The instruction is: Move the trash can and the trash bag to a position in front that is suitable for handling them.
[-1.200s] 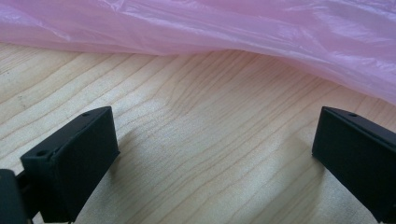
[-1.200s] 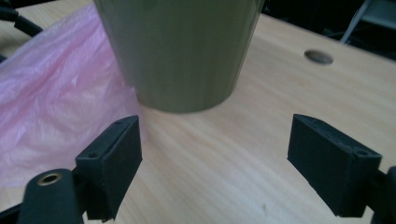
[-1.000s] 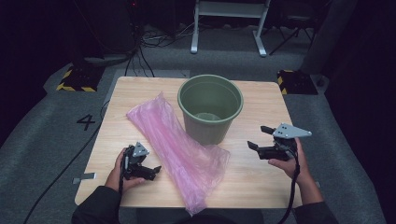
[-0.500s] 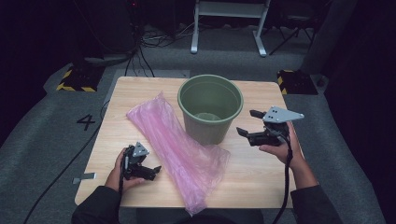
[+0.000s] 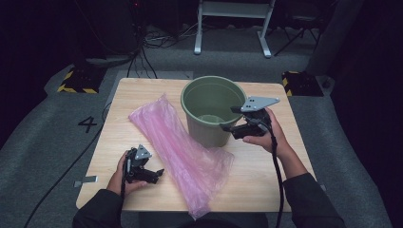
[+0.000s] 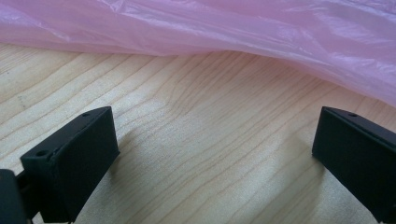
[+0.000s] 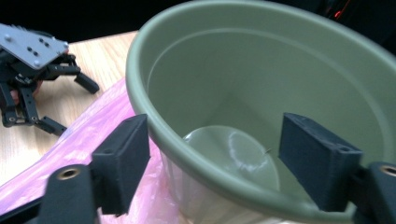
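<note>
The right gripper [image 5: 228, 118], jaws spread but just closing, straddled the green bucket's [image 5: 209, 102] rim; the left gripper [image 5: 157, 175], jaws spread, rested beside the pink bag [image 5: 185, 152] on the table [image 5: 266, 171].

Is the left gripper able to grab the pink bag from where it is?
Probably yes. The left gripper rests open on the table, and the pink bag lies flat just ahead of its fingers, apart from them, with bare wood between.

A smooth matt green plastic bucket [image 5: 209, 111] and thin glossy pink plastic bag [image 5: 180, 152] sit on a pale grained wooden table [image 5: 266, 175].
</note>
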A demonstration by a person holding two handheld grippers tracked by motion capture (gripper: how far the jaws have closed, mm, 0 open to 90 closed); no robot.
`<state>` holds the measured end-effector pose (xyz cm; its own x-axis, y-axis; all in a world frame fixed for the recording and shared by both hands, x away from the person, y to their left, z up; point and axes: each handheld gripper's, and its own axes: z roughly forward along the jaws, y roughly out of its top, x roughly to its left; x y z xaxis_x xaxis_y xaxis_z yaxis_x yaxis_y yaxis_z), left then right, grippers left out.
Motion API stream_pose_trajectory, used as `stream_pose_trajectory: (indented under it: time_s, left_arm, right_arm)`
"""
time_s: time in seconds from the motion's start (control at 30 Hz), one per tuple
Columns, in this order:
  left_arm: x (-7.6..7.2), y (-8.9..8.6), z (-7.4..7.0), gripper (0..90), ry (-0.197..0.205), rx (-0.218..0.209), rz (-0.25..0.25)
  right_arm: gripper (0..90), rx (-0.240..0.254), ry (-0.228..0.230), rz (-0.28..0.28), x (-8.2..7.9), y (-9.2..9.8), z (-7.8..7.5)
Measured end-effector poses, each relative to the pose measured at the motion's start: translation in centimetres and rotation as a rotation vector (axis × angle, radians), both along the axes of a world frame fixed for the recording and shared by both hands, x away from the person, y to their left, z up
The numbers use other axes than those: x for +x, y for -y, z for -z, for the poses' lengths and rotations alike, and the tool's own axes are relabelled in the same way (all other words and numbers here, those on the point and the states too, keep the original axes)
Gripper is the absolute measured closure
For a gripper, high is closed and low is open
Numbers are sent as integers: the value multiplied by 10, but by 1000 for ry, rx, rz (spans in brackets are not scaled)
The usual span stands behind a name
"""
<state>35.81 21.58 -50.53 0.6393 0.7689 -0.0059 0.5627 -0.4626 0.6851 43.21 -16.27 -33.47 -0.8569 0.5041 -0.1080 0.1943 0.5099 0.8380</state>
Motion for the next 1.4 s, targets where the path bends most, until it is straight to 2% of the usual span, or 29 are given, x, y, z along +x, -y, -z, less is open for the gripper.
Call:
stream_pose_trajectory:
  time_s: [0.1,0.13,0.2,0.37,0.63,0.77,0.83,0.9,0.97,1.03,1.13,1.17,1.3,1.4]
  left_arm:
    - [0,0,0,1,0,0,0]
    - [0,0,0,1,-1,-1,0]
    - [0,0,0,1,0,0,0]
    - [0,0,0,1,-1,0,0]
    - [-2,2,0,3,1,1,6]
    - [-5,6,0,3,1,3,19]
    - [-7,10,0,3,-1,2,30]
    - [-9,14,0,2,1,-1,47]
    - [-10,18,0,3,1,2,54]
    - [-12,21,0,3,3,3,64]
    - [-14,26,0,3,1,3,64]
    - [-15,29,0,3,1,-2,65]
    - [-17,36,0,3,5,4,76]
    - [-18,42,0,3,9,7,81]
  right_arm:
    - [328,-20,-44,-42,5,-8,4]
    - [363,-43,-34,-43,4,-11,5]
    - [458,-57,-42,-49,5,-14,6]
    - [588,-112,-41,-69,7,-19,4]
    - [721,-169,-20,-90,4,-23,1]
    - [743,-192,-11,-80,1,-21,0]
    - [722,-194,0,-65,-2,-20,0]
    - [576,-181,19,-45,-4,-17,1]
    - [524,-163,31,-18,-8,-12,0]
    - [414,-144,56,-6,-13,-6,-2]
    - [318,-139,95,40,-21,4,-3]
    - [296,-135,118,67,-25,9,-4]
    - [253,-100,154,126,-37,29,-7]
    - [242,-55,156,173,-45,47,-7]
